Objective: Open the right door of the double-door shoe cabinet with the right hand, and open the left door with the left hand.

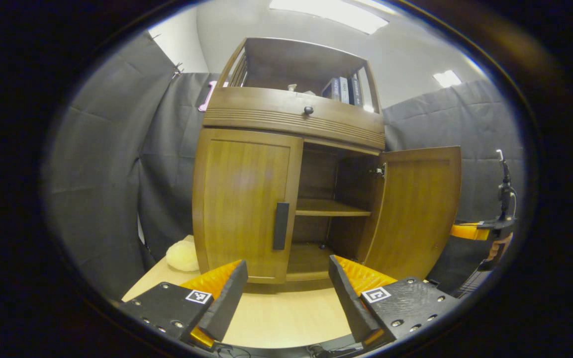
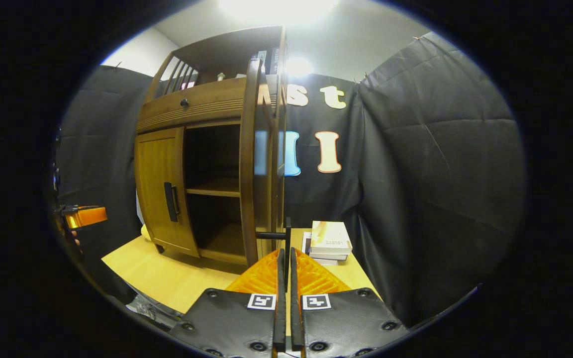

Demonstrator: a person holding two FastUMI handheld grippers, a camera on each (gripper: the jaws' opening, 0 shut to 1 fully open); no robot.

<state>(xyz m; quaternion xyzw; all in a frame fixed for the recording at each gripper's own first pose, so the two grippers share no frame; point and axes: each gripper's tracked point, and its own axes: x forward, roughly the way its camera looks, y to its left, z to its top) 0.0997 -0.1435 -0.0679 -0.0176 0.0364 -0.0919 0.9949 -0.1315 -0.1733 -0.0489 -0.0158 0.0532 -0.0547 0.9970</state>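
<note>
Left gripper view shows the shoe cabinet (image 1: 286, 164) standing on a pale wooden table (image 1: 286, 318), its right door (image 1: 416, 209) swung wide and its left door (image 1: 244, 204) shut flush, the dark vertical handle (image 1: 280, 226) near that door's inner edge. The left gripper (image 1: 286, 283) hangs in front of the cabinet with its fingers spread wide and nothing between them, short of the handle and a little below it. In the right gripper view the right gripper (image 2: 284, 258) has its fingers pressed nearly together on the thin dark handle of the right door (image 2: 256, 164), which is seen edge-on; the grip looks firm, though the contact itself is narrow and hard to read. A stack of books (image 2: 329, 241) lies on the table just beyond that door, and a pale soft object (image 1: 183, 256) sits beside the cabinet's left side. By my reading the right half of the task is done and the left door is the step in hand. To do it well, the left gripper should rise and advance until the handle sits squarely between the fingers, close at its middle rather than its end, then pull along the door's arc around the outer hinge instead of straight back, so the cabinet does not slide on the table.
</note>
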